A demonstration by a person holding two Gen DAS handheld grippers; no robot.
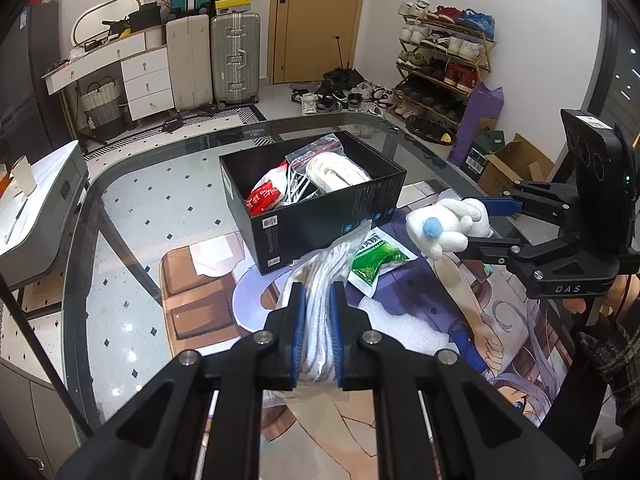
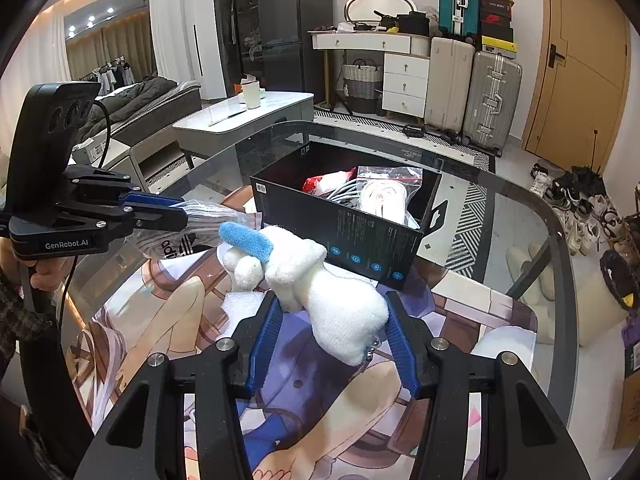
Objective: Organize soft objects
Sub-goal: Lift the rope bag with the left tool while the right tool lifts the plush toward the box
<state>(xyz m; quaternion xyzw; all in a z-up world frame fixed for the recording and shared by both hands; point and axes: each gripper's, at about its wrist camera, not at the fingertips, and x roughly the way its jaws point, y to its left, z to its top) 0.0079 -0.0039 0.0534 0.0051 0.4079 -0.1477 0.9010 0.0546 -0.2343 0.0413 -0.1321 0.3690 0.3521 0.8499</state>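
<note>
My left gripper (image 1: 318,292) is shut on a clear bag of white socks (image 1: 320,320) and holds it above the mat, just in front of the black box (image 1: 320,216). It also shows in the right wrist view (image 2: 182,212) with the sock bag (image 2: 180,236). My right gripper (image 2: 332,304) is shut on a white plush toy (image 2: 320,284) with a blue ear, held above the mat right of the box (image 2: 360,240). In the left wrist view the plush (image 1: 448,224) sits between the right gripper's fingers (image 1: 476,224).
The box holds a red-and-white packet (image 1: 264,196), grey cables and a zip bag of white cable (image 1: 336,168). A green packet (image 1: 376,260) and white foam (image 1: 404,324) lie on the printed mat (image 1: 480,340) over the glass table (image 1: 132,216).
</note>
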